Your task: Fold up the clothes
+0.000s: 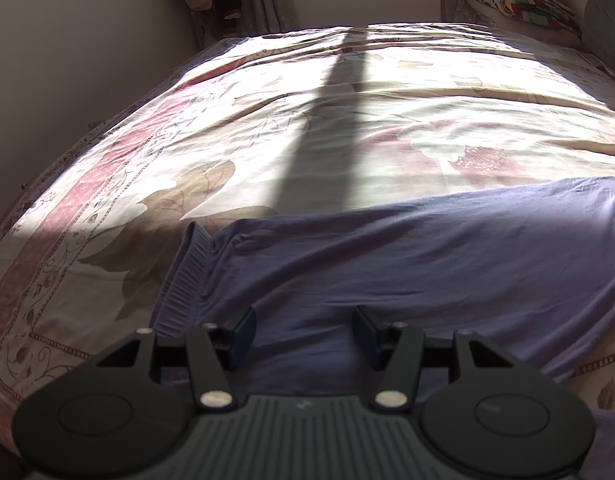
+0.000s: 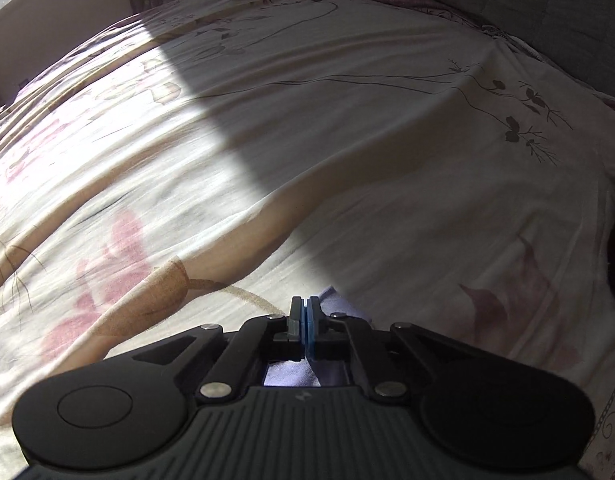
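A lavender-purple garment (image 1: 407, 256), soft knit cloth with a ribbed cuff (image 1: 187, 280) at its left end, lies flat and stretched sideways across the near part of the bed. Shallow wrinkles cross it. Sunlight brightens its far right stretch, while its near edge sits in shadow.

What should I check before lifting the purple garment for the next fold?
1. Right gripper shut: ok, pads together.
2. Cloth caught in it: cannot tell; purple garment shows only beside and beneath the pads.
3. Left gripper gripping: not ok, jaws open above the garment.
4. Cuff in reach: ok, just left of the left gripper.
5. Garment flat: ok, mild wrinkles.
6. Bedsheet ahead free for folding: ok.
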`<state>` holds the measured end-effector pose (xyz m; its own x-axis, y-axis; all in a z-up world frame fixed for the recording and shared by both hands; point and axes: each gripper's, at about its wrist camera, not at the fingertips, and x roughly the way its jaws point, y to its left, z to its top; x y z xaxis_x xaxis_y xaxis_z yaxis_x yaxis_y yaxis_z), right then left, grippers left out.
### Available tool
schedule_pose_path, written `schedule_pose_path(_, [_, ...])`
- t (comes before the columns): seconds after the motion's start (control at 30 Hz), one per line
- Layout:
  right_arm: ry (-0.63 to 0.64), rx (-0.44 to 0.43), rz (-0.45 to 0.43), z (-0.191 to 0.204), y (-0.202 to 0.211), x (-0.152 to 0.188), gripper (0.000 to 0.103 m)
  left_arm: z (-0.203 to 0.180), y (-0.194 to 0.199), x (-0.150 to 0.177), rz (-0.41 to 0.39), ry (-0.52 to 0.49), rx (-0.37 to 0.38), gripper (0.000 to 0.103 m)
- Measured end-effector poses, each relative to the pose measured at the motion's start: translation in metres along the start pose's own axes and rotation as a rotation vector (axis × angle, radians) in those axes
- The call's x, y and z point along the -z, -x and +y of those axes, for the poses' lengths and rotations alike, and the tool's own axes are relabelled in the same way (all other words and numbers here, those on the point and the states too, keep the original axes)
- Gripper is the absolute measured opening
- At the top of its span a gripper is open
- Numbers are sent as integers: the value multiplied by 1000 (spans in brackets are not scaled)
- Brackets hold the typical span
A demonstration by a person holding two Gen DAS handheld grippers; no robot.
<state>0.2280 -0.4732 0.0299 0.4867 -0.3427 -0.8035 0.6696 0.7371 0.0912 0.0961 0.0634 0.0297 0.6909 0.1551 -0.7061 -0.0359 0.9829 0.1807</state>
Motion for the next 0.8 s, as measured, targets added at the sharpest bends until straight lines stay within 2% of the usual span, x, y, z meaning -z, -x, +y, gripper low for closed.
schedule_pose_path(0.07, [18,1,-29,-1,2,-4,1,0,0,0,0,1,-1,55])
schedule_pose_path(0.2, [64,-1,-13,0,-8,-4,2,-2,0,0,-1,2,-7,55])
schedule_pose_path(0.27, [82,-22,-18,-2,-8,-3,9,-2,0,0,-1,2,-7,55])
schedule_pose_path(0.3, [83,-38,-20,-4,-6,-5,16,-1,0,0,0,3,-6,55])
schedule_pose_path(0.33, [70,-53,-26,-9,-2,-6,34,-1,0,0,0,3,-4,55])
schedule_pose_path(0.37, [49,-69,-42,-15,3,-9,44,-1,1,0,1,3,-2,55])
schedule_pose_path(0.57, [13,-57,-49,-52,22,-11,44,0,1,0,6,8,2,55])
schedule_pose_path(0.8, [10,-124,20,-70,29,22,44,0,2,1,8,12,10,55])
